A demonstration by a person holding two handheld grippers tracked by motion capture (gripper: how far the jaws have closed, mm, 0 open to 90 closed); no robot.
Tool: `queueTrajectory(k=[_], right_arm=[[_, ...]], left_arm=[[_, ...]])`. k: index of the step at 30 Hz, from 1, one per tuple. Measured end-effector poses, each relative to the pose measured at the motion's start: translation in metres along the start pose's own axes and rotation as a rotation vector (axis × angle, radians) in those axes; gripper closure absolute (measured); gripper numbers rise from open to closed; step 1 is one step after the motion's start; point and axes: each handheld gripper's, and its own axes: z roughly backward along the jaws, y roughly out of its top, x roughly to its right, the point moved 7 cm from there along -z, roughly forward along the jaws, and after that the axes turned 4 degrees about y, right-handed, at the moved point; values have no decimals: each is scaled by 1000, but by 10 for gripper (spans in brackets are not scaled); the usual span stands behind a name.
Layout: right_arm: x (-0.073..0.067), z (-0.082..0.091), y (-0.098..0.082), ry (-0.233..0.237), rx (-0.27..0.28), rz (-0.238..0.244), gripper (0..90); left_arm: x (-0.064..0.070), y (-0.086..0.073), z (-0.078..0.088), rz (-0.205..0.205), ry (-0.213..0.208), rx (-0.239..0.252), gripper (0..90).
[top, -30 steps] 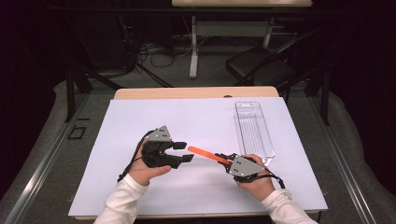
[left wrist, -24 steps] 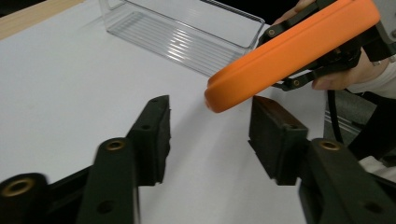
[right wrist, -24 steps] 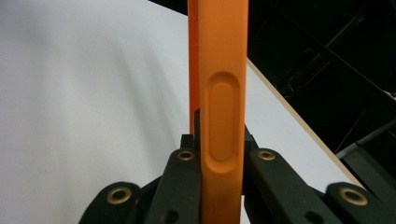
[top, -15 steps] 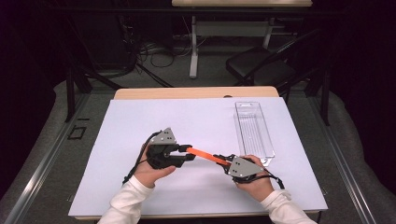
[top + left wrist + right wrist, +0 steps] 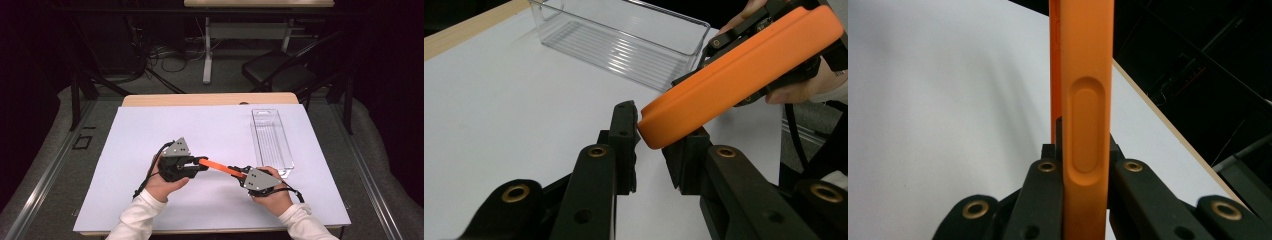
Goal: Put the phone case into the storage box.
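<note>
High view: flat orange plastic bar (image 5: 219,167) off white paper sheet (image 5: 150,130), long axis 10-to-4 o'clock, bridging left gripper (image 5: 199,164) and right gripper (image 5: 239,173). Clear plastic tray (image 5: 270,142) at 2 o'clock, apart.

Left gripper view: bar tip (image 5: 664,125) between jaws, entering from 2 o'clock; jaws just been closing, left pad touching, right side unclear, full clamp not certain.

Right gripper view: clenched on bar (image 5: 1083,100), running to 12 o'clock.
</note>
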Motion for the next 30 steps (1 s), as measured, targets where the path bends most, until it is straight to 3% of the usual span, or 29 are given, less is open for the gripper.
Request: queueTrajectory(k=[30], right_arm=[[-1, -2, 1, 0, 12, -3, 859]], left_arm=[[0, 0, 1, -15, 44, 20, 810]])
